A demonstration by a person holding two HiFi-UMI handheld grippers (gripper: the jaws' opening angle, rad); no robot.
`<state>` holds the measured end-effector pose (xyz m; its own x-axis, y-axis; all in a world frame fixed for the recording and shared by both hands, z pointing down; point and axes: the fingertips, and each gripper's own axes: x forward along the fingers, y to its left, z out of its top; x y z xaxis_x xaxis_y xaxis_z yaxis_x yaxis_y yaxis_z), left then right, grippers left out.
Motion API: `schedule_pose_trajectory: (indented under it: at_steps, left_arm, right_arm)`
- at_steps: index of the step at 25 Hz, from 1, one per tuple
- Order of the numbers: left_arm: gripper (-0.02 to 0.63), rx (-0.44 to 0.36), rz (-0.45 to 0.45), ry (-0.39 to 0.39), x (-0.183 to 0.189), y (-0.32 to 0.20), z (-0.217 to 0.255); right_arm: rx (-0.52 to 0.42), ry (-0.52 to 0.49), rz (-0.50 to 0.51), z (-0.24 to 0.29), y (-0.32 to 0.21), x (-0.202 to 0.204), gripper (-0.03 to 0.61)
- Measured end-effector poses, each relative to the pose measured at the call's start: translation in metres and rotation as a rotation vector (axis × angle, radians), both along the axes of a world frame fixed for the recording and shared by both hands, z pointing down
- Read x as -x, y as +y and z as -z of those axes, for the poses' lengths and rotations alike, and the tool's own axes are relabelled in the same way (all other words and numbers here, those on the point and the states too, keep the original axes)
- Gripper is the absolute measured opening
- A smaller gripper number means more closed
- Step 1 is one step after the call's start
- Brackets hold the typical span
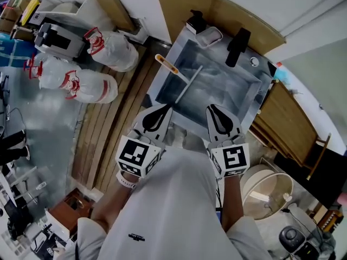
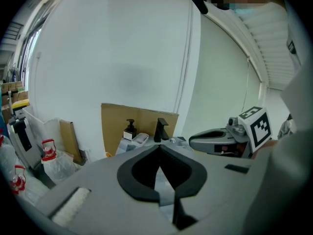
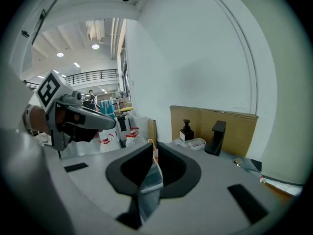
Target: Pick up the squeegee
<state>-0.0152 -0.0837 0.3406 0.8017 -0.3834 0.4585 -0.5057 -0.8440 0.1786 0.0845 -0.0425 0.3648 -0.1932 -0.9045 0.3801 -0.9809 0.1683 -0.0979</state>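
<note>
**While the squeegee (image 1: 187,83) is lying in the sink (image 1: 227,93), I am holding off above it**

Because I am standing right over it, the steel sink is filling the upper middle of the head view. Just below it, at centre frame, I am holding the left gripper (image 1: 167,109) and the right gripper (image 1: 210,108) side by side. Their tips are pointing at the near rim, probably so that either one can drop in. Each gripper's own view is showing its jaws pressed together at the tips with nothing between them, so they are going to need spreading before any grasp.

The squeegee is lying flat on the basin floor, just above the left gripper's tip in the frame, and neither gripper is touching it. Its orange-marked handle is reaching toward the upper left and its long pale blade is running diagonally. Since the left gripper is nearer, I am judging it the better one for the reach. The black faucet (image 1: 237,46) is standing at the far rim, well apart from all this.
</note>
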Motion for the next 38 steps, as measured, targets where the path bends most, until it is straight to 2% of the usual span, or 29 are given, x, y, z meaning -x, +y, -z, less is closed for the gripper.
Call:
schedule_pose_trajectory:
  at_steps: [15,19,31,38]
  left_arm:
    - [0.005,0.089,-0.01,-0.04,-0.002,-0.059,-0.063]
    - [0.005,0.119,-0.017,-0.049,-0.002,-0.07,-0.081]
    - [0.005,0.195,-0.027,-0.084,-0.008,-0.099,-0.139]
    - [0.005,0.247,-0.019,-0.106,-0.008,-0.104,-0.17]
  right_arm:
    - [0.118,0.02,0.069,-0.071,-0.078,0.014,0.014]
    - [0.154,0.026,0.101,-0.094,-0.095,0.019,0.064]
    - [0.221,0.033,0.205,-0.159,-0.141,0.03,0.074]
    - [0.284,0.091,0.268,-0.209,-0.151,0.033,0.082]
